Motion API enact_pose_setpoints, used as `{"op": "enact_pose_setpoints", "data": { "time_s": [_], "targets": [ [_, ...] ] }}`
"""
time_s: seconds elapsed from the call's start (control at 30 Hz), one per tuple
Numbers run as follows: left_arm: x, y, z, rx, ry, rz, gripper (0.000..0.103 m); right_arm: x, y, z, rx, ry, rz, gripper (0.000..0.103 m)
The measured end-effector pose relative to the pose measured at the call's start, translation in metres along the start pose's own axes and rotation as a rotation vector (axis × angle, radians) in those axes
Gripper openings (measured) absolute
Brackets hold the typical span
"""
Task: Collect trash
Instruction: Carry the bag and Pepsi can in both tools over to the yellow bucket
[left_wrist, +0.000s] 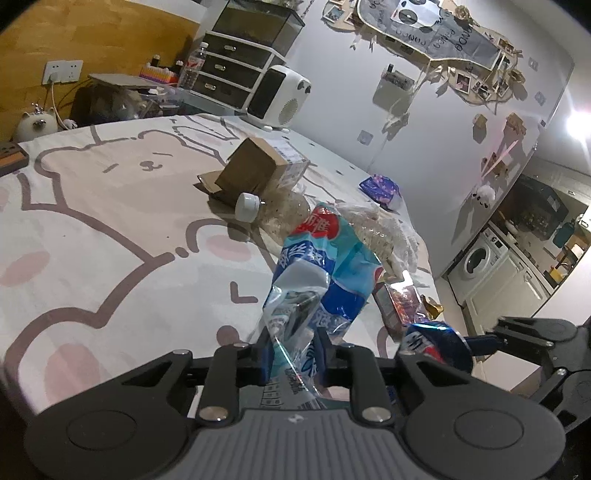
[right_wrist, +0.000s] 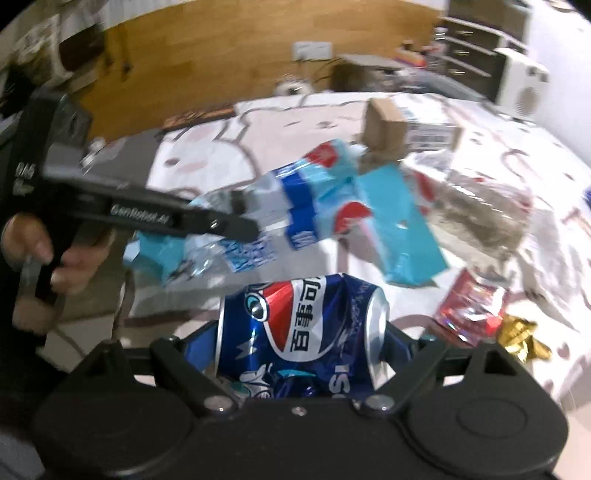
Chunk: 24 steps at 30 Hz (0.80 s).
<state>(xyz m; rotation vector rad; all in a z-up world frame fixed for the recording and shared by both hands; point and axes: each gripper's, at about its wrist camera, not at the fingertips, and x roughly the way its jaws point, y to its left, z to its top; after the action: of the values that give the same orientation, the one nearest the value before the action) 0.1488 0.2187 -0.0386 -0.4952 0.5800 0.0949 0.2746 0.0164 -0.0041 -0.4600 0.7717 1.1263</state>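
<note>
My left gripper (left_wrist: 291, 354) is shut on a crumpled blue, white and red plastic wrapper (left_wrist: 317, 273), held above the bear-print bed; the wrapper also shows in the right wrist view (right_wrist: 306, 206) with the left gripper (right_wrist: 243, 225) at its left. My right gripper (right_wrist: 299, 354) is shut on a crushed blue Pepsi can (right_wrist: 299, 328); the can (left_wrist: 436, 343) and right gripper (left_wrist: 469, 341) show at lower right in the left wrist view. An empty clear plastic bottle (left_wrist: 273, 210) with a white cap, a red wrapper (right_wrist: 469, 314) and a gold foil scrap (right_wrist: 521, 336) lie on the bed.
A cardboard box (left_wrist: 258, 170) lies on the bed sheet (left_wrist: 110, 221) behind the bottle. A purple packet (left_wrist: 380, 186) sits near the far bed edge. A drawer unit (left_wrist: 229, 70) and a white heater (left_wrist: 280, 96) stand beyond the bed. A washing machine (left_wrist: 480, 258) is at the right.
</note>
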Motion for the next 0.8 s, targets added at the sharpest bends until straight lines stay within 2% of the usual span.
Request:
{"op": "enact_pose_setpoints", "data": {
  "time_s": [0.27,0.53,0.8],
  "targets": [
    [-0.030,-0.010,-0.010,0.005,-0.043,0.005,0.021,-0.037,0.013,-0.017,0.176,-0.112,-0.099,0.090],
    [-0.058,-0.028,-0.021,0.026,-0.098,-0.002,0.018,-0.066,0.026,-0.038,0.273,-0.206,-0.168,0.090],
    [-0.073,-0.053,-0.031,0.070,-0.117,-0.036,0.018,-0.091,0.029,-0.064,0.370,-0.274,-0.215,0.090]
  ]
}}
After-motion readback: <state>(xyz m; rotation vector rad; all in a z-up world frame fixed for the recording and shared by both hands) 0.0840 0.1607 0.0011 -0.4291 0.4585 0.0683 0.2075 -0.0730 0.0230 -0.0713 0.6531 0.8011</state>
